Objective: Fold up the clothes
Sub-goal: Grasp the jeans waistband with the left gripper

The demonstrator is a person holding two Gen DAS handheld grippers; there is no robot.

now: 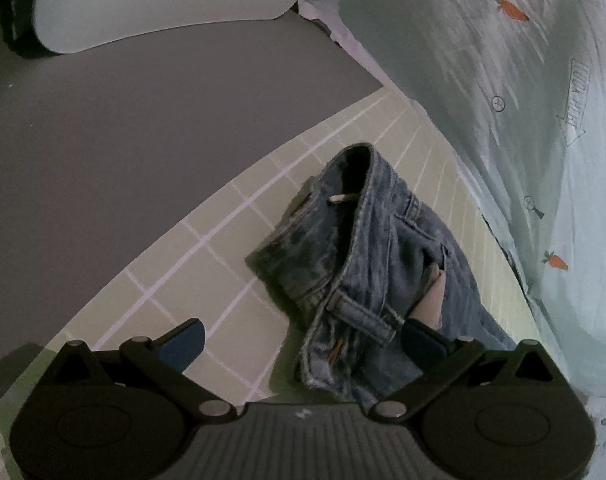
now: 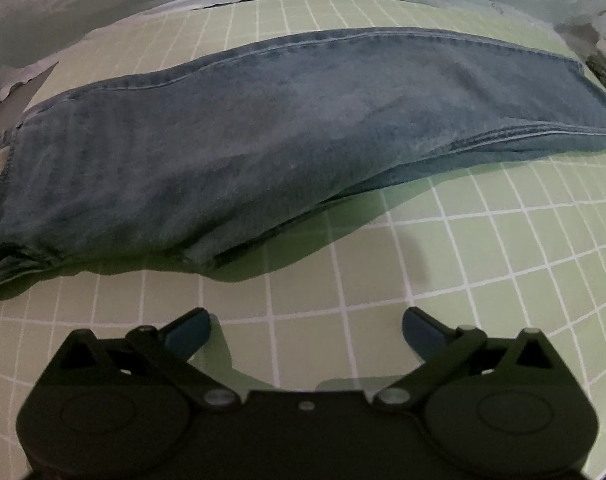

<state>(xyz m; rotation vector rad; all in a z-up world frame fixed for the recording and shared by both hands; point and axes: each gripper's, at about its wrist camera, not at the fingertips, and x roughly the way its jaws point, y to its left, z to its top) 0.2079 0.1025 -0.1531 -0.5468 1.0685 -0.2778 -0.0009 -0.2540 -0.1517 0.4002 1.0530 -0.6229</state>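
My right tongs (image 2: 307,332) gape empty above the green surface (image 2: 503,248); my left tongs (image 1: 301,340) straddle, unclamped, the jeans (image 1: 355,248) waistband. Beyond, the legs lie doubled. Next: grip and fold across.

In front of the right tool (image 2: 306,330) the green grid mat (image 2: 483,248) lies bare up to the jeans (image 2: 263,140), which cross the mat from side to side. A pale printed sheet (image 1: 503,92) rises along the mat's far edge. The waistband (image 1: 355,248) stands up just beside the left tool (image 1: 303,340); the mat toward its grey edge is free.
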